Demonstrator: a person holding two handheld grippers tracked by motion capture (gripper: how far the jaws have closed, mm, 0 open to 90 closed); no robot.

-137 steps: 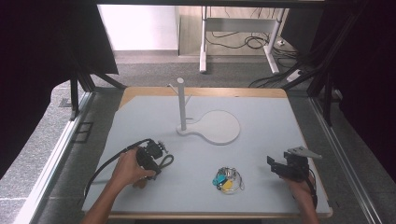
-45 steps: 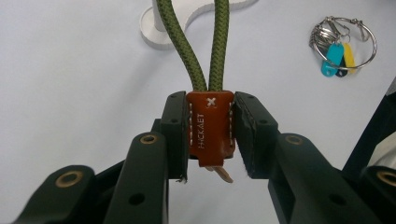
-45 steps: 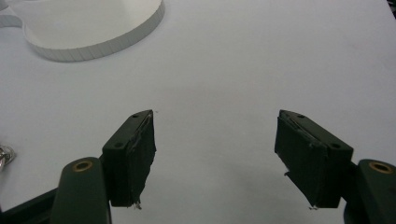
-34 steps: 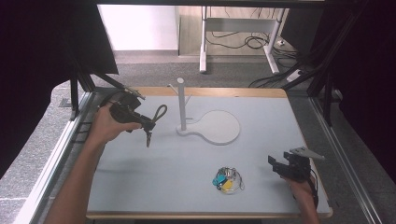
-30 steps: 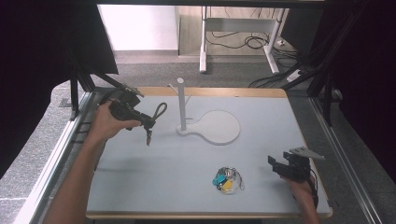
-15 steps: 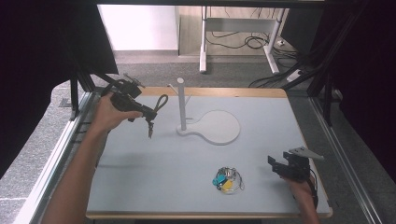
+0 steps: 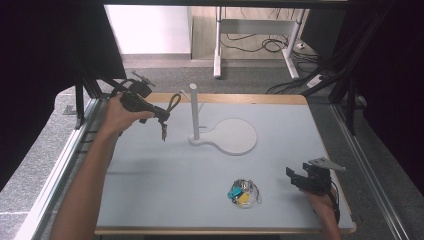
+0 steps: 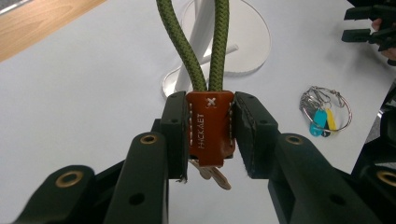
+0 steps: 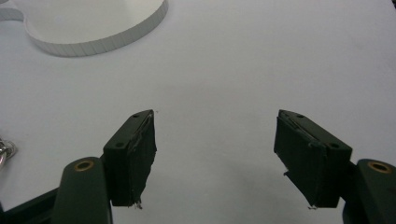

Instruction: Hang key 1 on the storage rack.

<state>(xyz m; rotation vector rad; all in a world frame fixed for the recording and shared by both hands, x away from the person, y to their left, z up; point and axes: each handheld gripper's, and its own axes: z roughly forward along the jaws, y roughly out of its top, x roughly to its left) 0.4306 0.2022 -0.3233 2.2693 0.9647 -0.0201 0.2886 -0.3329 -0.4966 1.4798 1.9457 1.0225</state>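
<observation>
Two tools work over the white counter (image 7: pixel 150 190). A white stand (image 7: pixel 220 131) with an upright post sits mid-counter; its top is cut off in the left gripper view. Raised near the post, the left tool (image 8: pixel 210 135) pinches a brown leather key fob (image 8: pixel 210 130) on a green cord loop (image 8: pixel 205 51) whose top runs out of frame, keys half hidden beneath. Resting at the counter's near right, the right tool (image 9: pixel 215 158) is spread, nothing between. A key ring (image 7: pixel 243 191) lies near it.

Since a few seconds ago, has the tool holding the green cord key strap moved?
Yes. The left tool, shut on the green cord key strap, went from the table's near side to its far left, beside the white stand's post.
</observation>
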